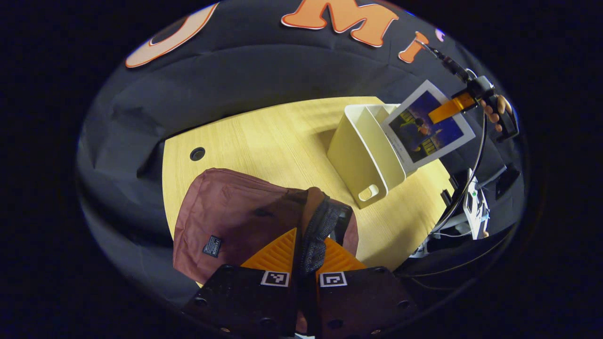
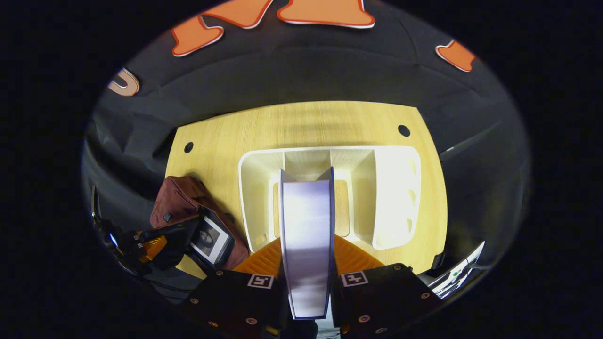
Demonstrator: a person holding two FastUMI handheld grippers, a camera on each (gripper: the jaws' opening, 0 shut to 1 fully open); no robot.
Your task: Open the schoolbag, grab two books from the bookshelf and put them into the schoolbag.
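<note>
Right tool [image 2: 306, 278] clamps a book [image 2: 306, 235] by its edge, both fingers pressing its covers, and holds it above the white bookshelf [image 2: 395, 197] on the bench [image 2: 306, 127]. Left tool [image 1: 308, 256] is closed on the dark mesh flap [image 1: 320, 226] at the mouth of the maroon schoolbag [image 1: 226, 216], keeping it open; a book [image 2: 209, 240] already sits inside. Judging by that, the second book is in transit. Next it needs carrying across and lowering into the held-open mouth beside the first.

Matt cloth schoolbag [image 1: 226, 221]; smooth plastic bookshelf [image 2: 330, 193]; glossy book [image 1: 426, 127]; wood-grain table [image 1: 264, 136].
</note>
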